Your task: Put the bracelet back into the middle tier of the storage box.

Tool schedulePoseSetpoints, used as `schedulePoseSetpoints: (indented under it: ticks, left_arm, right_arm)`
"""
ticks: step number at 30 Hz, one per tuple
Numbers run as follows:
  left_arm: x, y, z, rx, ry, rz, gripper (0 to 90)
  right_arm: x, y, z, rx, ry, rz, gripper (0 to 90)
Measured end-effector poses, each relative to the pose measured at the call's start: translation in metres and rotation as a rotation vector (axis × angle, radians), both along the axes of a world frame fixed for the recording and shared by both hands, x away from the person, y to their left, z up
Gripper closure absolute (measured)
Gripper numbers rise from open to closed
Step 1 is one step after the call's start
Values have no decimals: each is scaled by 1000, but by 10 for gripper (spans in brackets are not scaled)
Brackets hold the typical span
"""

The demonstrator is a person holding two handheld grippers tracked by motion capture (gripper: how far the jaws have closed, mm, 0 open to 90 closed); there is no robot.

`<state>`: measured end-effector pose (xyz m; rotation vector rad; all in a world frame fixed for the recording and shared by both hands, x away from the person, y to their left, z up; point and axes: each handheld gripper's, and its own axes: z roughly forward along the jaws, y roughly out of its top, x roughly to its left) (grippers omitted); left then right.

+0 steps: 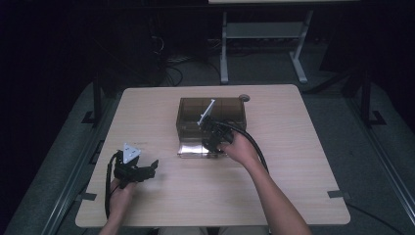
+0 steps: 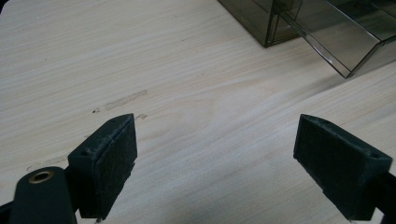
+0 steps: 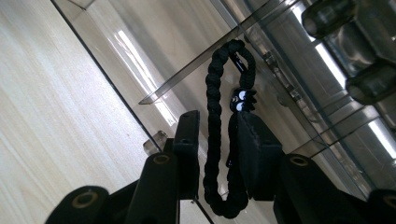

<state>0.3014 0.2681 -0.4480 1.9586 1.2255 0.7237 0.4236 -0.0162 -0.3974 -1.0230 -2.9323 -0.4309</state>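
Cord [image 3: 215,93] hung clamped in right claw [image 3: 219,140] over drawer [image 3: 154,51], seemingly for stowing; left claw [image 2: 215,154] waited apart.

The right gripper [image 1: 211,142] is reaching into the smoky clear drawer box [image 1: 211,115]; the left gripper [image 1: 142,171] is resting well left of it.
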Motion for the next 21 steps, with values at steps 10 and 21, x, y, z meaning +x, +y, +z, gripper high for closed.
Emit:
schedulePoseSetpoints:
  ticks: [10,21]
  left_arm:
    - [1,-2,-1,10,3,-4,130]
    - [0,-1,-1,6,1,-6,131]
  right_arm:
    - [2,-7,6,31,-10,-13,659]
    - [1,-11,14,56,-30,-20,614]
